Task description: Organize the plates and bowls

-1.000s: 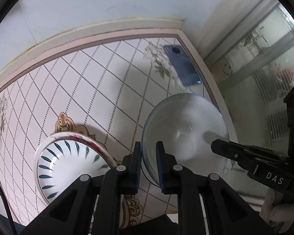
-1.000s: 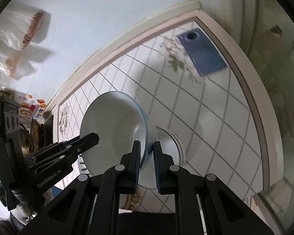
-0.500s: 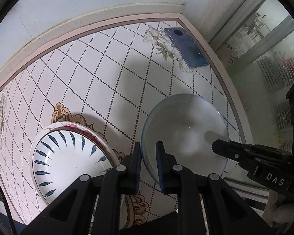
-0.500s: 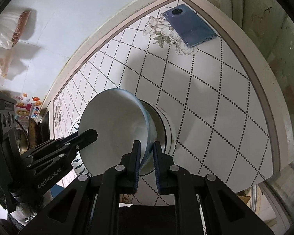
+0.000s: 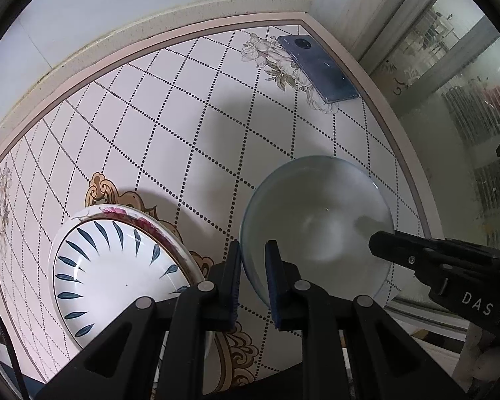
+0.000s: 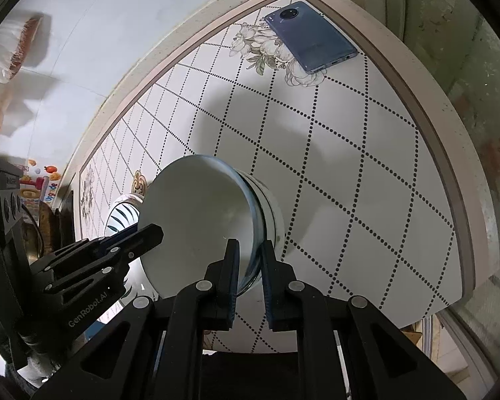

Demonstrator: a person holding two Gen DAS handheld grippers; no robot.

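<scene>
Your left tongs are clamped on the near left rim of the bowl, one finger inside and one outside. Your right tongs are pinched on the opposite rim of the same bowl, so you hold it from both sides. In the left view the right tongs' fingers reach in over the bowl's right edge; in the right view the left tongs' fingers reach in from the left.

The bowl is pale with a bluish rim, tilted toward the left camera, and nothing shows inside it. In the right view it sits against a white cup-like piece behind it; whether it is nested in that piece or merely in front, you cannot tell. It hangs over the near right part of the desk, close to the desk's right edge.

Just left of the bowl, apart from it, a plate with dark blue leaf strokes and a pink flower on its rim lies on the desk, nothing on it. In the right view only a sliver of the plate peeks past the bowl.

The patterned middle and far part of the desk lies bare up to the wall. A phone lies face down at the far right corner, well apart from the bowl.
</scene>
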